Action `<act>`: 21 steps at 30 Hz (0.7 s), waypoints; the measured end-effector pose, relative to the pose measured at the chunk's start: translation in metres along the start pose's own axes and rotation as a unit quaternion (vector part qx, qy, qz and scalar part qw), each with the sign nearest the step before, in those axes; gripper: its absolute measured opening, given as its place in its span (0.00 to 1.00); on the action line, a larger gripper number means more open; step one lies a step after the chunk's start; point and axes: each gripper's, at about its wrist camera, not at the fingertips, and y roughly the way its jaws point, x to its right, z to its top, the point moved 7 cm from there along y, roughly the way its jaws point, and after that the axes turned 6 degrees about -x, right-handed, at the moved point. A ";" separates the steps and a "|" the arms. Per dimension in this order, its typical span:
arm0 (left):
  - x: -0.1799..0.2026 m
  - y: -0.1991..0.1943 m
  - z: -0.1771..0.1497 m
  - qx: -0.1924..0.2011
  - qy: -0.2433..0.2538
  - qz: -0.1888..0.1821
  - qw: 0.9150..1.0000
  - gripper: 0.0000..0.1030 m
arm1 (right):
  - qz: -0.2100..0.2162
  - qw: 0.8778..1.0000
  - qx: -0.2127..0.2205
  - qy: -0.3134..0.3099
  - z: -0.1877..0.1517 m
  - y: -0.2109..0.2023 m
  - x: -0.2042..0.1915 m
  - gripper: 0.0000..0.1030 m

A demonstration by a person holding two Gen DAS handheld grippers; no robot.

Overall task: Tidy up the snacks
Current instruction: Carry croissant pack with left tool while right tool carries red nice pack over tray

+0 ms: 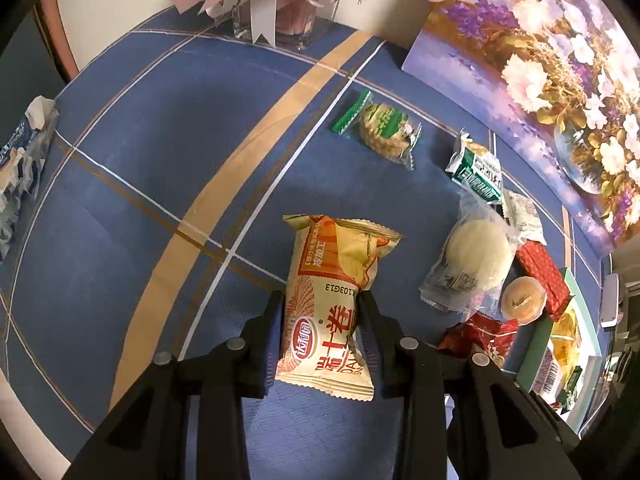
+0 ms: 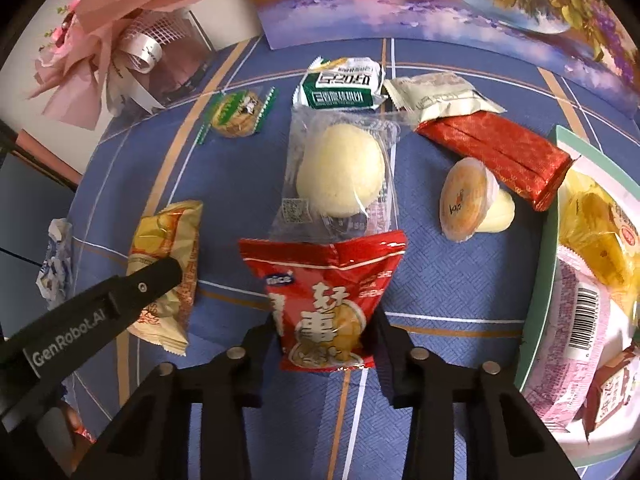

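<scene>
Two handheld grippers are pointing steeply down at a counter (image 1: 132, 184) that is wearing a blue cloth with tan and white stripes. The left gripper (image 1: 320, 300) is squeezing a cream and orange snack packet (image 1: 332, 292) between its two black fingers, the jaws drawn in tight against the packet's sides; the packet is lying flat on the cloth, its crimped top end pointing away from the camera. The right gripper (image 2: 326, 322) is pinching the lower part of a shiny red snack bag (image 2: 324, 292) in the same way, jaws pressed close on both sides, with the bag's upper edge overlapping a clear wrapper holding a pale round bun (image 2: 340, 172). In the right wrist view, the cream and orange packet is sitting to the left of the red bag, with one black finger of the left gripper crossing over it. Beyond the bun, a green and white packet (image 2: 342, 86) and a pale wrapped bar (image 2: 436, 94) are lying side by side, and a round biscuit in a green-edged wrapper (image 2: 236, 114) is resting apart to their left. A long red foil packet (image 2: 496, 156) is lying to the right, and just beside it a small jelly cup (image 2: 466, 200) is tipped on its side. At the right edge, a pale green tray (image 2: 540, 300) is holding several more wrapped snacks. A floral picture (image 2: 440, 4) is standing along the far side, and a pink wrapped bouquet (image 2: 120, 40) is sitting at the far left corner.
</scene>
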 end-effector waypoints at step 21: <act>0.053 -0.069 0.003 0.087 0.047 -0.034 0.995 0.37 | -0.003 0.996 0.074 0.048 0.011 -0.083 0.039 0.36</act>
